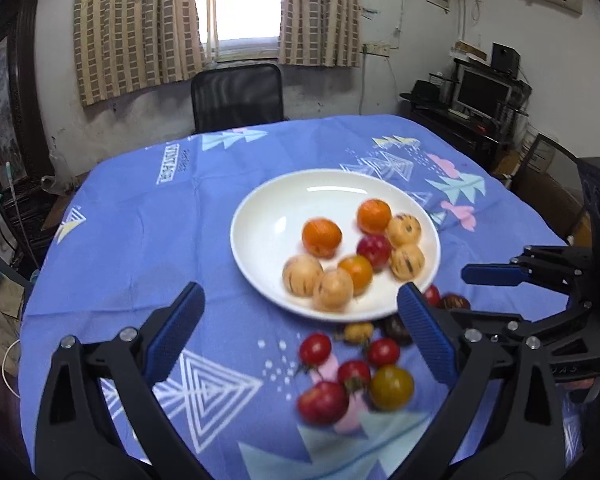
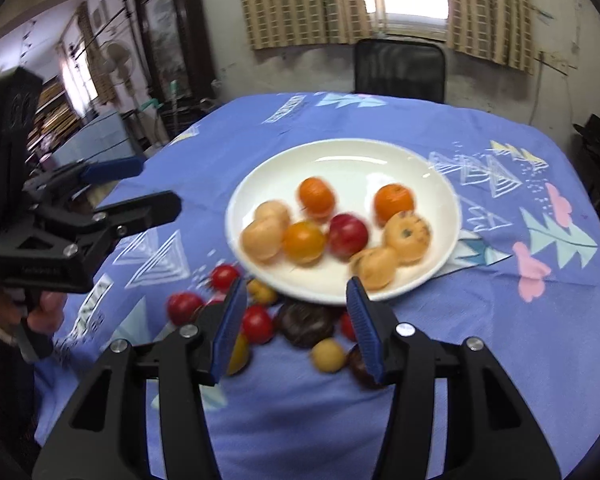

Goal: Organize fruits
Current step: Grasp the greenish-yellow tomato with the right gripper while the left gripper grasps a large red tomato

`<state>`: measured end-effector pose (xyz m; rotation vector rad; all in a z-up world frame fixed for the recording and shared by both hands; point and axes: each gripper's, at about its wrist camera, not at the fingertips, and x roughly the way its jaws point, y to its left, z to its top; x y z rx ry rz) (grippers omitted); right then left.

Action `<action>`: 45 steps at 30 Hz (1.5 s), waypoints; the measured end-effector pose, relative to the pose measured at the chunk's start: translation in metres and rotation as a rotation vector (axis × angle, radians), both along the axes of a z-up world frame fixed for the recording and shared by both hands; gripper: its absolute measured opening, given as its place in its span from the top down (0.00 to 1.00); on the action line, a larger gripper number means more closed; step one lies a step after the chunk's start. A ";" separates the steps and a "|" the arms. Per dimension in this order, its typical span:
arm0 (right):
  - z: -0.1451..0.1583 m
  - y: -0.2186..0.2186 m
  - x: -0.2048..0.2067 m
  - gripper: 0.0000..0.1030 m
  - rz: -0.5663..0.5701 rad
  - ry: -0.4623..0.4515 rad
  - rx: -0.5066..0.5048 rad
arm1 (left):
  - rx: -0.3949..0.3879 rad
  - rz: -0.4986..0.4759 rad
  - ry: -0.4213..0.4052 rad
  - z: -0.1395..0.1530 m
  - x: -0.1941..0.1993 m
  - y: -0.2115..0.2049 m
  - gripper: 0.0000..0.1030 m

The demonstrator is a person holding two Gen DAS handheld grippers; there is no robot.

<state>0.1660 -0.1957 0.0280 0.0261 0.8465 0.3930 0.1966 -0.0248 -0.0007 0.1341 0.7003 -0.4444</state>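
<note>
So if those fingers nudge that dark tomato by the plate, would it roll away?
Probably: the dark tomato looks round and smooth on a flat tablecloth. Neighbouring red tomatoes might stop it. Likely soft, so squeeze gently.

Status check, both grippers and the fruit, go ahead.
Left gripper open, empty. Right gripper open, empty. White plate holds eight fruits; small tomatoes loose on tablecloth. Nothing blocking.

Fruit on plate [image 2: 340, 160] motion-blurred; dark fruit [image 2: 360, 364] partly hidden behind right fingers [image 2: 366, 332]; gripper bodies cut off by bottom edge
</note>
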 end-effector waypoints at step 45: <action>-0.067 0.070 -0.013 0.49 0.074 0.143 -0.062 | 0.022 0.004 0.105 -0.050 -0.027 0.039 0.04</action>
